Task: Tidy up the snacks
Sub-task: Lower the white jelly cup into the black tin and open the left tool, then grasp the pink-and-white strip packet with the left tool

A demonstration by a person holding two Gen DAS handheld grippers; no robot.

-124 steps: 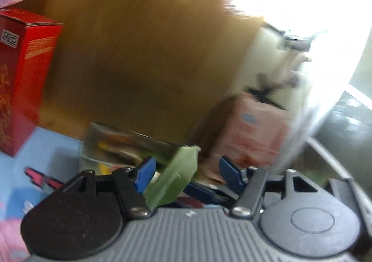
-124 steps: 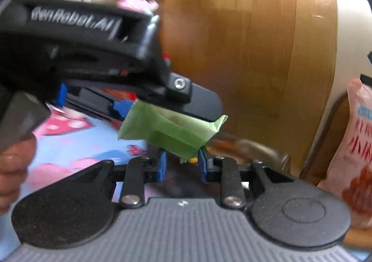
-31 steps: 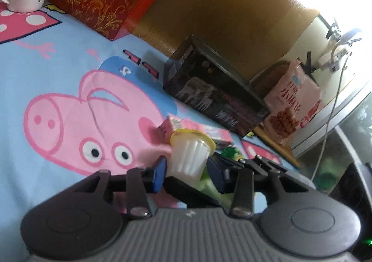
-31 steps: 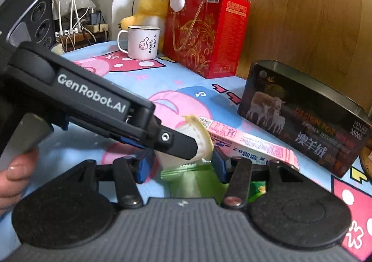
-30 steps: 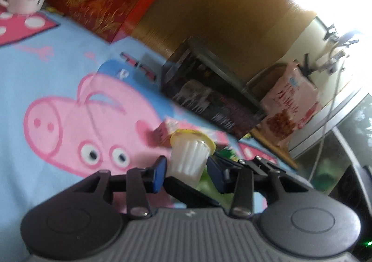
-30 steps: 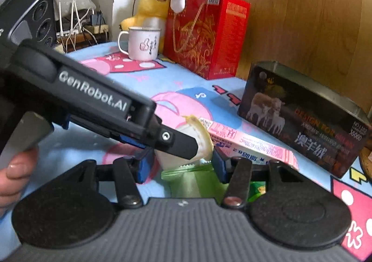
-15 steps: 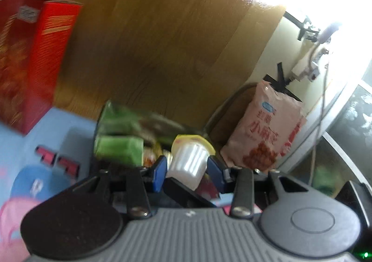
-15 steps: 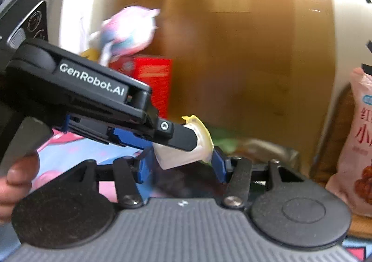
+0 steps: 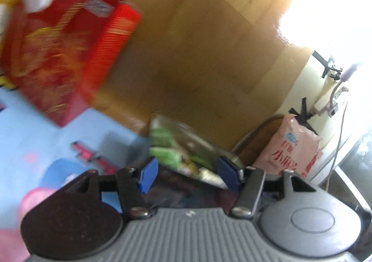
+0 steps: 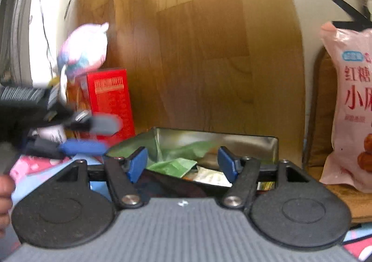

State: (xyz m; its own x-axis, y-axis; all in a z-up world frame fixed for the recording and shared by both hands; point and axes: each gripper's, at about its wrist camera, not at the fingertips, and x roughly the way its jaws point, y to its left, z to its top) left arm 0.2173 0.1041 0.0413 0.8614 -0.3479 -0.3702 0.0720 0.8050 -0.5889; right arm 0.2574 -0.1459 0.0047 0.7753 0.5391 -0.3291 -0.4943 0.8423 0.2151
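An open metal tin stands by the wooden wall and holds green snack packets and other wrapped snacks. My right gripper is open and empty, just in front of and above the tin. My left gripper is open and empty too, with the tin and its green packets beyond its fingertips. In the right wrist view the left gripper shows blurred at the left, away from the tin. The jelly cup is not clearly visible.
A red gift box with a plush toy on top stands left of the tin. A pink snack bag leans at the right on a wooden chair. The table has a blue cartoon-pig cloth.
Half a second ago both grippers held the yellow-lidded jelly cup over the tin. Now both are open and empty, and the left gripper has pulled away to the left.
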